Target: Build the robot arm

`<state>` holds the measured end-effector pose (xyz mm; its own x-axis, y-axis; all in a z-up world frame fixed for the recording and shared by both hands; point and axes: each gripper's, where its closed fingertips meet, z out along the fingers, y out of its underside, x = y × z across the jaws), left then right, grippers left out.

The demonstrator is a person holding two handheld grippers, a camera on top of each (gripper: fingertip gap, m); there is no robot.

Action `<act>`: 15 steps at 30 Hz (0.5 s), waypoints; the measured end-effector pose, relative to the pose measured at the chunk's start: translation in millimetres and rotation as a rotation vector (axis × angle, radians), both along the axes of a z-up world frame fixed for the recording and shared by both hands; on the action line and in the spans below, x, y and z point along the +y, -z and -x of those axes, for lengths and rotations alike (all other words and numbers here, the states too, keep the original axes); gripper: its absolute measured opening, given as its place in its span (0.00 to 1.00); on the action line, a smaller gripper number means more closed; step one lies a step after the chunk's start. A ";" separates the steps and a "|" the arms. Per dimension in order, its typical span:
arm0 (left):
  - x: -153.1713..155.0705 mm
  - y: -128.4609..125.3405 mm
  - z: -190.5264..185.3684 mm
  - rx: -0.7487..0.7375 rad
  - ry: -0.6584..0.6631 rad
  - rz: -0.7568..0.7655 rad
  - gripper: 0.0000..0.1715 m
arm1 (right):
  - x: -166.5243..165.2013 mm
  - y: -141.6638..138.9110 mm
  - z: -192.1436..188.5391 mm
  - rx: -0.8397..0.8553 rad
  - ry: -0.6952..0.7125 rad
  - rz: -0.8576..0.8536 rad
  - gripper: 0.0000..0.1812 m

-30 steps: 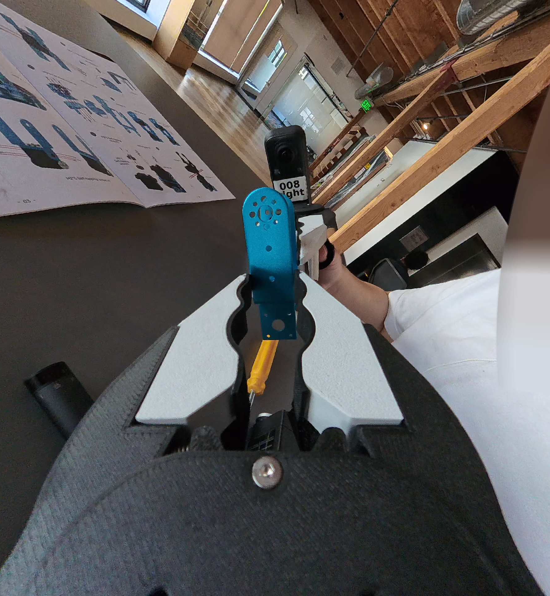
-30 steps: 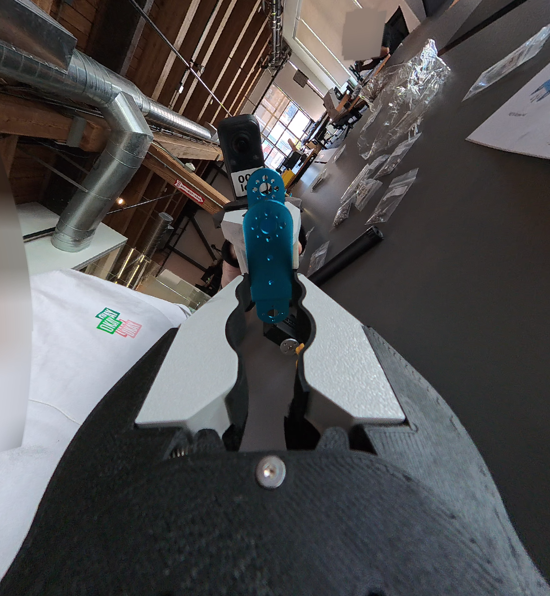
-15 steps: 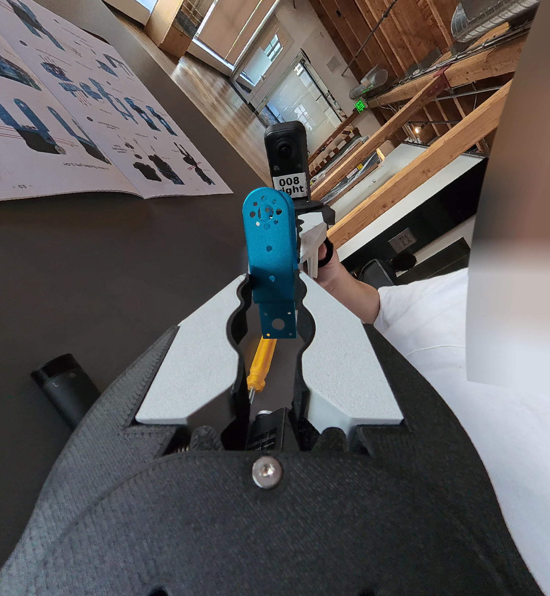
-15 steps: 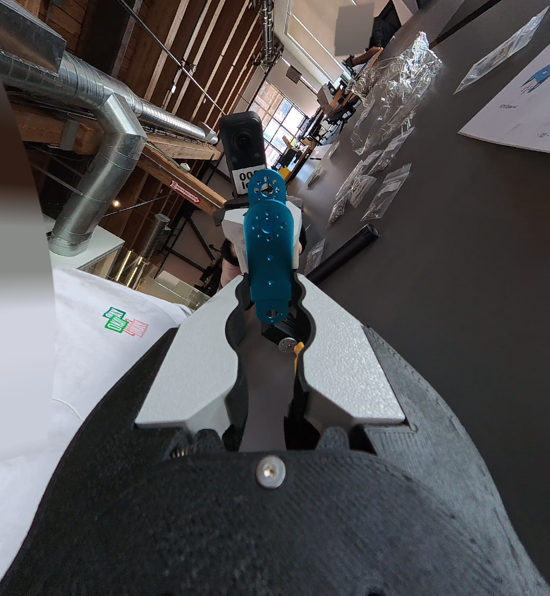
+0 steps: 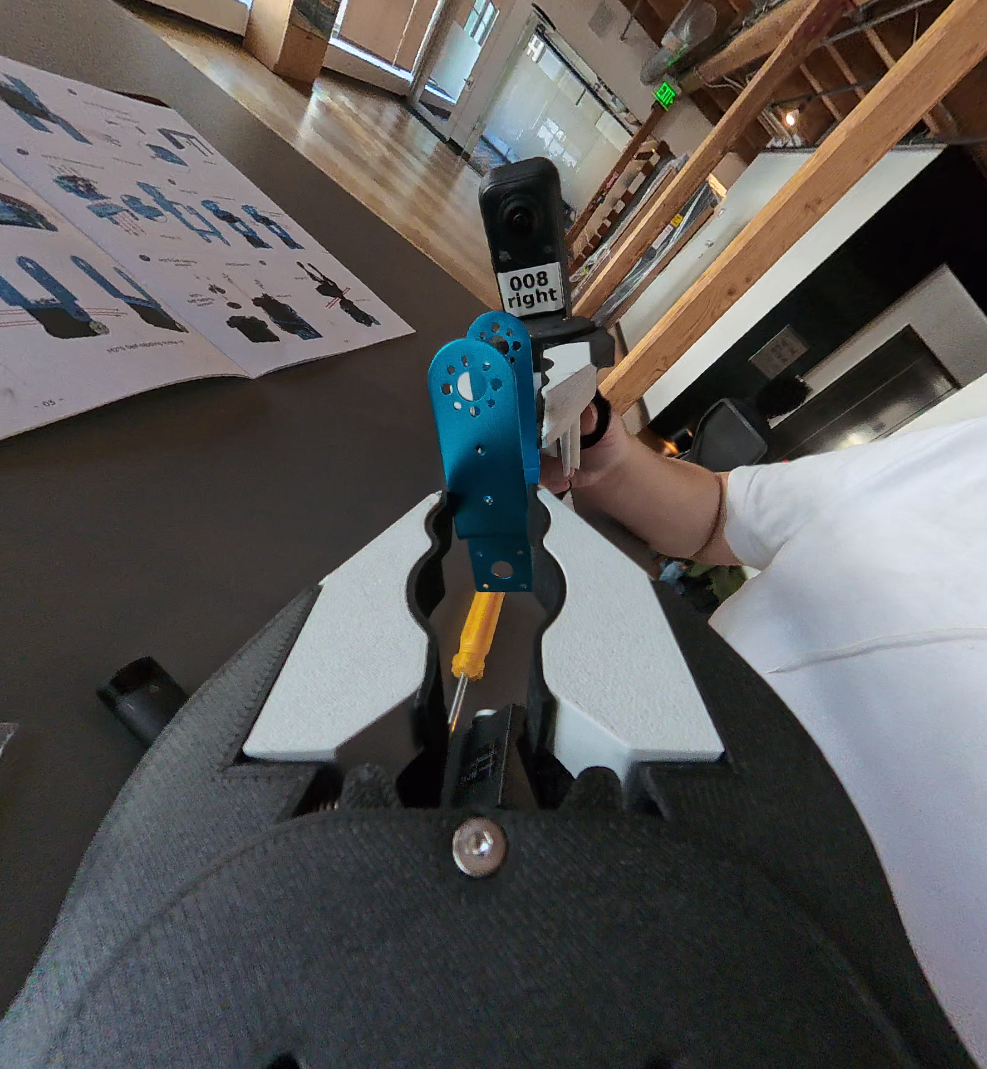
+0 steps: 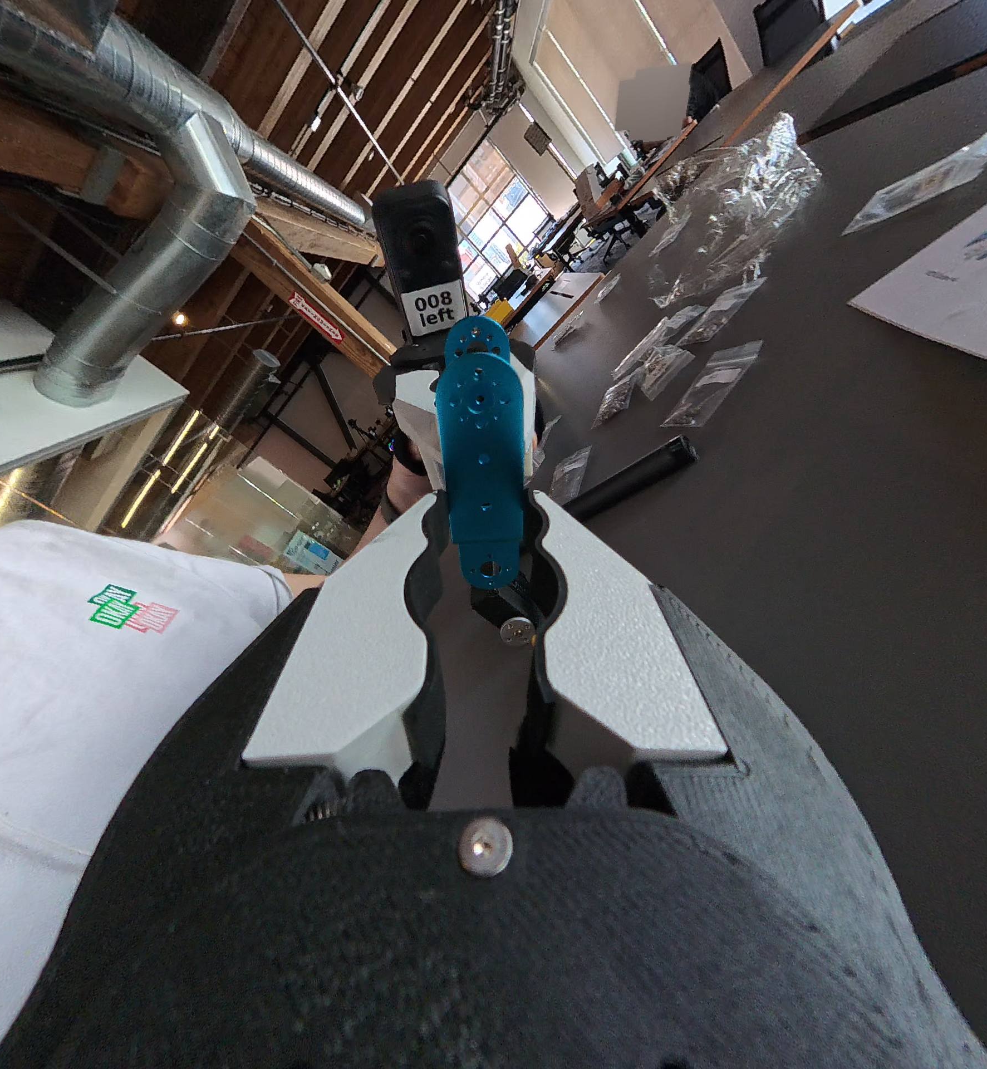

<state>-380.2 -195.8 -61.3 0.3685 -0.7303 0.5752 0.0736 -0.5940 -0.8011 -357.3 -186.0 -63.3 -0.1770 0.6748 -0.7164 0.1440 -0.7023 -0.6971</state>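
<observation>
A blue metal bracket (image 5: 482, 445) with two round-ended, hole-drilled arms is held in the air above a dark table (image 5: 190, 549). My left gripper (image 5: 488, 509) is shut on its lower end. My right gripper (image 6: 485, 509) is shut on the same bracket (image 6: 482, 463) from the opposite side. The two grippers face each other: the right one (image 5: 563, 399) shows beyond the bracket in the left wrist view, the left one (image 6: 413, 405) in the right wrist view. Below lie an orange screwdriver (image 5: 476, 633) and a black servo (image 6: 514, 616) with a silver hub.
An open assembly manual (image 5: 132, 260) lies on the table at the left. A black cylinder (image 6: 635, 477) lies nearby, with several small plastic bags (image 6: 705, 382) and a crumpled clear bag (image 6: 734, 191) beyond. A person in a white shirt (image 5: 861, 578) is close by. Left and right tips are no more than a few centimetres apart. Between my left fingertips and the black servo (image 6: 514, 616) there is roughly 11 cm.
Both grippers keep their hold on the bracket. The pair has turned slightly, so the bracket's second arm now shows behind the first.
</observation>
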 end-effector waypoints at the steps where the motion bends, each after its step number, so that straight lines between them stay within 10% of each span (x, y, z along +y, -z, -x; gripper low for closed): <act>1: -2.4 -3.1 0.6 0.015 0.002 -0.032 0.15 | -3.3 -2.4 0.4 0.006 -0.007 -0.025 0.14; 15: -69.0 -7.9 23.3 0.213 0.033 -0.323 0.15 | -68.9 -11.7 23.6 -0.076 -0.089 -0.439 0.14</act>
